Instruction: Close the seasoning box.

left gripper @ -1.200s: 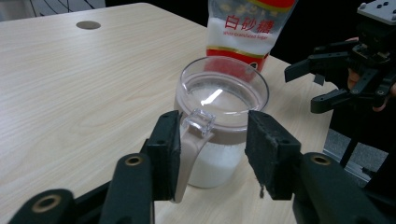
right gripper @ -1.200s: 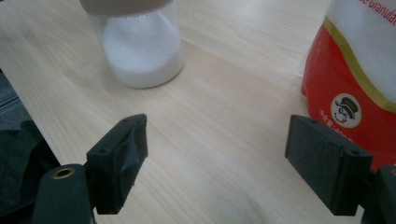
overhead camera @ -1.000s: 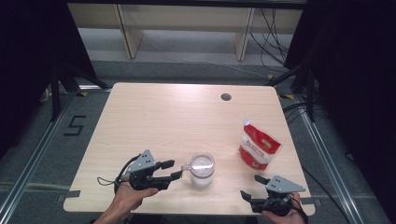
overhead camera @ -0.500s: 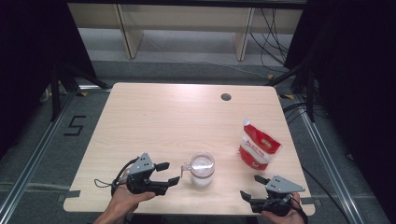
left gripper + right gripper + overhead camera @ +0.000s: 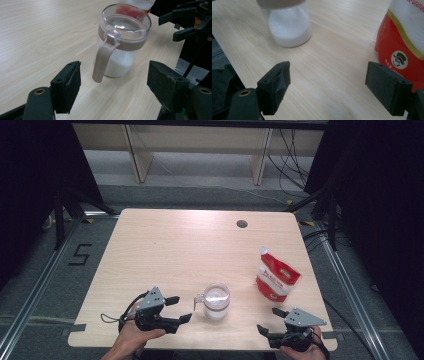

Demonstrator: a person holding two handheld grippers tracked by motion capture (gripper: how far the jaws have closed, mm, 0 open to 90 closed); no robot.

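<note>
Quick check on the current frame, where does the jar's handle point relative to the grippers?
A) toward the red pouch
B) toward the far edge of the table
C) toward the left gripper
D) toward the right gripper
C. In the high view the handle sticks out from the jar toward the left gripper, and in the left gripper view it hangs just ahead of that gripper's open jaws, untouched.

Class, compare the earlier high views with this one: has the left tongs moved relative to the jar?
Yes. The left tongs have backed slightly away from the jar handle, toward the table's near-left edge, jaws just opening, nothing between them.
</note>
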